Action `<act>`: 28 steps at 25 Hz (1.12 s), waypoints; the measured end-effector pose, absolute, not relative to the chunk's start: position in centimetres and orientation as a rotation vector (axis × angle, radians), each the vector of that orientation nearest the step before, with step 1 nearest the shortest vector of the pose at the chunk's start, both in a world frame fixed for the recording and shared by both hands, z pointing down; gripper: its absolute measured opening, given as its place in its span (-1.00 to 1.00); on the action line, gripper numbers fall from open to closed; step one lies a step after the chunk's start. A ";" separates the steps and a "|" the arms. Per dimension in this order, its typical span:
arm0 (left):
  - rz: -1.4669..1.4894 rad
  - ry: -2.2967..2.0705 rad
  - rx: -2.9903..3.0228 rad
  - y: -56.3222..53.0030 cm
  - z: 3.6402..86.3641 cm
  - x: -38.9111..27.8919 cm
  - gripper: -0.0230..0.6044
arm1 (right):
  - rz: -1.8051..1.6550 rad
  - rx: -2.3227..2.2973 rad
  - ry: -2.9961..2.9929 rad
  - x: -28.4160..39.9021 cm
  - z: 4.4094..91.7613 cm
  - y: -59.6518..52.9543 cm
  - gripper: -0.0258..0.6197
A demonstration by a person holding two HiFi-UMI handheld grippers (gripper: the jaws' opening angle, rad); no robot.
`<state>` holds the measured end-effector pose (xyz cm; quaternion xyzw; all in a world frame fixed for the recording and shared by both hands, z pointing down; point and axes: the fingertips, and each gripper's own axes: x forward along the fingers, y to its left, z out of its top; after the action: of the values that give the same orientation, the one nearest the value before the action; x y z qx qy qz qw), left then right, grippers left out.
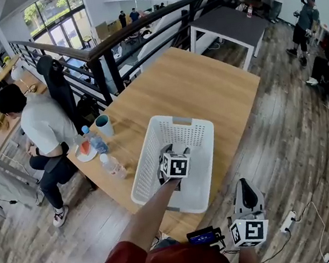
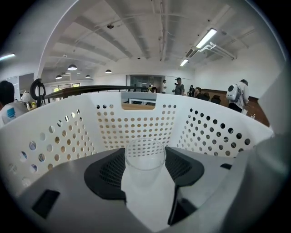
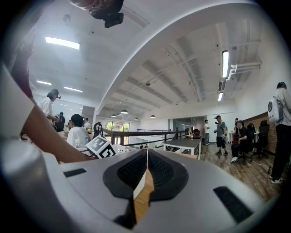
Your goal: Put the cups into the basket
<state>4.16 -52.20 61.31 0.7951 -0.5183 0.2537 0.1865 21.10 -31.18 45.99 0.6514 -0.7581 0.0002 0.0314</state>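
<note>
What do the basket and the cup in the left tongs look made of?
The basket looks like white matte plastic: thin moulded walls with rows of round holes. The cup is clear and glossy, plastic or glass, can't tell which; the holes show through it.

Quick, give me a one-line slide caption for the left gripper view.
Left gripper holding a clear cup between its jaws, inside the white perforated basket.

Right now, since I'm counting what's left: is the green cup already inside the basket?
No, the green cup stands on the table to the left of the basket, outside it.
</note>
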 end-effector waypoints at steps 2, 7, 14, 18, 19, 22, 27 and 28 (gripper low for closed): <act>0.723 -1.455 2.233 -52.2 61.6 4.2 -0.04 | 0.003 2.005 -2.337 21.1 46.0 -31.2 -0.88; 0.749 -1.445 2.223 -52.1 62.2 4.2 -0.04 | 0.002 2.000 -2.339 21.1 45.9 -31.3 -0.88; 0.774 -1.440 2.238 -52.0 62.3 4.4 -0.04 | 0.004 1.990 -2.350 20.9 45.9 -31.3 -0.88; 0.794 -1.433 2.231 -51.7 62.6 4.2 -0.04 | 0.001 1.989 -2.353 20.9 45.9 -31.5 -0.88; 0.802 -1.432 2.232 -51.6 62.7 4.2 -0.03 | -0.001 1.989 -2.354 21.0 45.9 -31.4 -0.88; 0.807 -1.442 2.232 -51.5 62.8 4.1 -0.03 | -0.009 1.991 -2.358 21.2 45.8 -31.5 -0.88; 0.802 -1.440 2.233 -51.3 62.5 4.1 -0.03 | -0.011 1.994 -2.357 21.5 45.6 -31.5 -0.88; 0.799 -1.439 2.234 -51.3 62.5 4.1 -0.03 | -0.009 1.995 -2.357 21.5 45.6 -31.5 -0.88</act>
<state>4.09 -51.31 62.51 0.7915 -0.5099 0.2833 0.1824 21.52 -31.51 45.58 0.6458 -0.7631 -0.0029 0.0269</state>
